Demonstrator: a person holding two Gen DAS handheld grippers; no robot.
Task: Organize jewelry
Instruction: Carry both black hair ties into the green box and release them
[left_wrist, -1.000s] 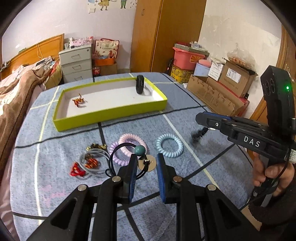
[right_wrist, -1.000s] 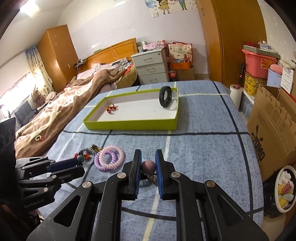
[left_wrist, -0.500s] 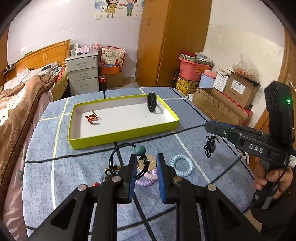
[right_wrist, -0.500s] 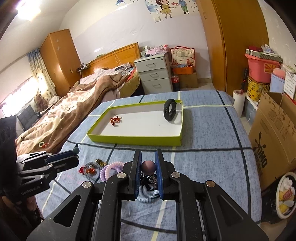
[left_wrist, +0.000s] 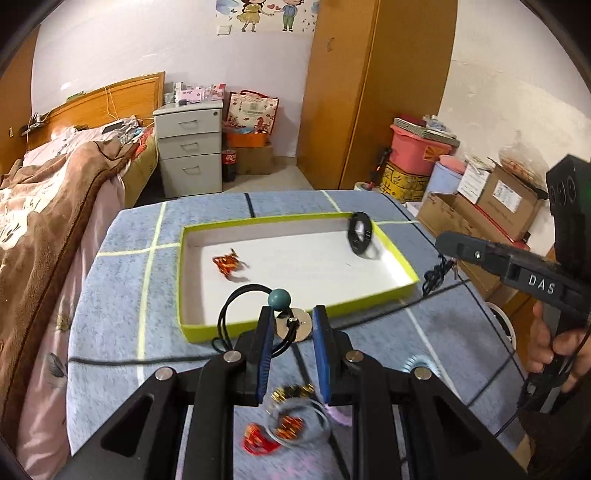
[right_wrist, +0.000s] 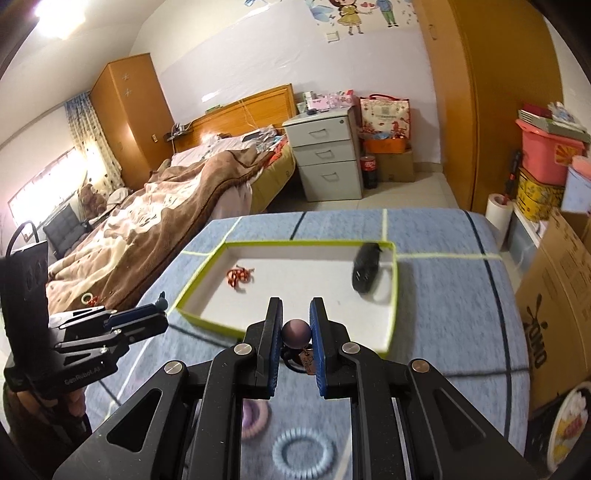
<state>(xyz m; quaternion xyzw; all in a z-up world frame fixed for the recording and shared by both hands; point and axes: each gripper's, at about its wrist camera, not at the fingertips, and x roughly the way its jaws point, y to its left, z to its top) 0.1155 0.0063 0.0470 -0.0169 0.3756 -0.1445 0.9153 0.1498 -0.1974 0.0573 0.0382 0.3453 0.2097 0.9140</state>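
Observation:
A yellow-green tray (left_wrist: 369, 301) (right_wrist: 214, 325) lies on the blue checked tablecloth. It holds a red ornament (left_wrist: 227, 264) (right_wrist: 239, 276) and a black band (left_wrist: 360, 232) (right_wrist: 365, 271). My left gripper (left_wrist: 291, 319) hangs over the tray's near rim. It is shut on a black hair tie with a teal bead (left_wrist: 279, 299) and a gold disc. My right gripper (right_wrist: 296, 314) hovers just short of the tray's near wall, shut on a hair tie with a purple bead (right_wrist: 296, 333). In the left wrist view, the right gripper's tie dangles beside the tray's right corner (left_wrist: 436, 275).
Loose pieces lie on the cloth under the grippers: a blue spiral tie (right_wrist: 303, 452), a pink spiral tie (right_wrist: 255, 417), silver rings (left_wrist: 295, 424) and a red piece (left_wrist: 258, 439). A bed (right_wrist: 166, 206) stands to the left and cardboard boxes (left_wrist: 480, 206) to the right.
Both grippers have moved forward and up toward the tray, each carrying its hair tie. The loose pieces on the cloth have slipped back beneath the fingers.

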